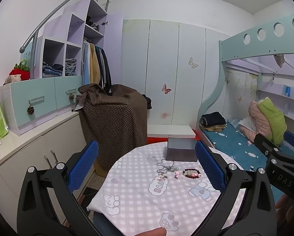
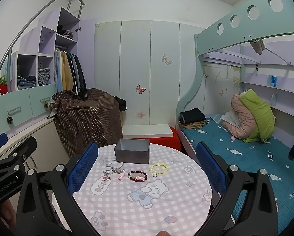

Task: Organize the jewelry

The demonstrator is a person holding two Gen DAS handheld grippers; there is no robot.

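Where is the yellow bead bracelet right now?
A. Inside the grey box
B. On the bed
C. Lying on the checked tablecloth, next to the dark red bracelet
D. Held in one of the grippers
C. In the right wrist view the yellow bead bracelet lies flat on the checked tablecloth, just right of the dark red bracelet and in front of the grey box; both grippers are open and hold nothing.
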